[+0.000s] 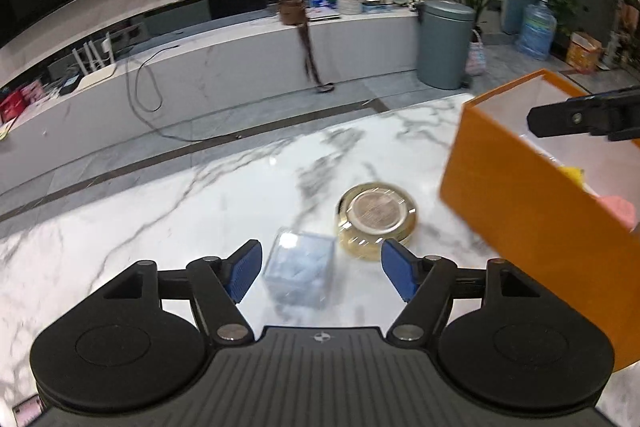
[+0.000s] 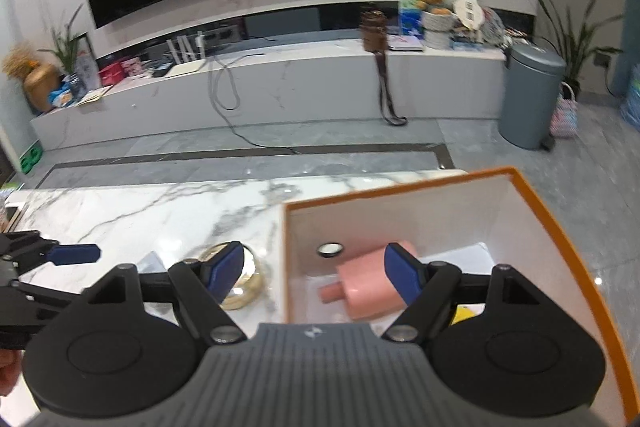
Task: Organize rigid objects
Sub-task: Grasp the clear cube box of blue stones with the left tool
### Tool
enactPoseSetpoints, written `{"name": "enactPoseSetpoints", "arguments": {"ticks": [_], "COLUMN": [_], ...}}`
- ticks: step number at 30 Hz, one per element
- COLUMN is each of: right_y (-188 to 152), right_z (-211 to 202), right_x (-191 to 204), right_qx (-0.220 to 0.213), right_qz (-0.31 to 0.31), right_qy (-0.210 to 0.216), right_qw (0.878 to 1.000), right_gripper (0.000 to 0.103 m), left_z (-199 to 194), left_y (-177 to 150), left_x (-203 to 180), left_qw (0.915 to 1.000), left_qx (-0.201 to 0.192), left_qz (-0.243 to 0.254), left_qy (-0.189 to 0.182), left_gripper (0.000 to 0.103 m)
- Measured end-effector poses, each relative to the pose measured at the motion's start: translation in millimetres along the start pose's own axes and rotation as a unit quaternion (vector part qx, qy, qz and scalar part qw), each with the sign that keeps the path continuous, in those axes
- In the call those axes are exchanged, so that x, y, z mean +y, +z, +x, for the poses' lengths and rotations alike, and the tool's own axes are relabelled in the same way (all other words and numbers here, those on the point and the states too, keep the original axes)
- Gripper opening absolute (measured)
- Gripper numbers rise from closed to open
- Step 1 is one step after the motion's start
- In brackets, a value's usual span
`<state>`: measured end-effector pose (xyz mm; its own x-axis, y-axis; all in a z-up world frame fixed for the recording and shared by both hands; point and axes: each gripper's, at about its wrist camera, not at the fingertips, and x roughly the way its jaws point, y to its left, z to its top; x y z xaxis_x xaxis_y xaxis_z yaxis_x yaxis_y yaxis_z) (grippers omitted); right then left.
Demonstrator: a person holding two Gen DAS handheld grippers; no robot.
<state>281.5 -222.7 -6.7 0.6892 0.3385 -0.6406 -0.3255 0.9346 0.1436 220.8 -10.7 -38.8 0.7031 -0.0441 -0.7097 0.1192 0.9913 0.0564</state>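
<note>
The left gripper (image 1: 322, 275) is spread around a clear plastic box (image 1: 299, 273) at lower centre, apparently for a grasp. A gold-rimmed jar (image 1: 376, 219) lies just beyond. The right gripper (image 2: 316, 277), spread and empty, is held over the orange box (image 2: 560, 227), where a pink bottle (image 2: 366, 285) lies.

Left gripper (image 1: 321, 273): matte black plastic, two round disc housings either side of a ribbed dark grey centre plate.
Left gripper fingers (image 1: 243, 271): black linkage arms with silver round-headed screws, tipped with ribbed blue pads.
Centre marking: small white round emblem on the ribbed plate's far edge.
Right gripper (image 2: 316, 277): same build, black discs, grey ribbed plate, white emblem.
Right gripper fingers (image 2: 402, 277): blue pads on black arms with silver screws.
</note>
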Motion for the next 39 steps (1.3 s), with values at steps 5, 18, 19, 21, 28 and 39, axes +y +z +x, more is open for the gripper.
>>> {"name": "enactPoseSetpoints", "arguments": {"ticks": [5, 18, 19, 21, 28, 39], "right_y": [-11, -40, -41, -45, -50, -62], "right_z": [7, 32, 34, 36, 42, 61], "right_x": [39, 93, 94, 96, 95, 99], "right_qx": [0.003, 0.042, 0.045, 0.053, 0.065, 0.081], "right_qz": [-0.055, -0.159, -0.162, -0.174, -0.182, -0.189], "right_qy": [0.022, 0.029, 0.029, 0.031, 0.028, 0.031], "right_qw": [0.998, 0.986, 0.985, 0.983, 0.981, 0.978], "right_gripper": [0.076, 0.076, 0.076, 0.076, 0.076, 0.077], "left_z": [9, 30, 33, 37, 57, 44], "left_y": [-15, -27, -27, -26, -24, -42], "left_x": [12, 16, 16, 15, 14, 34], "left_qw": [1.0, 0.9998, 0.9997, 0.9995, 0.999, 0.9994], "left_qx": [-0.001, 0.01, 0.012, 0.013, 0.018, 0.0], "left_qz": [-0.005, 0.017, 0.021, 0.028, 0.041, 0.019], "left_qy": [0.004, -0.004, -0.004, -0.004, -0.005, -0.029], "left_gripper": [0.081, 0.084, 0.084, 0.084, 0.079, 0.055]}}
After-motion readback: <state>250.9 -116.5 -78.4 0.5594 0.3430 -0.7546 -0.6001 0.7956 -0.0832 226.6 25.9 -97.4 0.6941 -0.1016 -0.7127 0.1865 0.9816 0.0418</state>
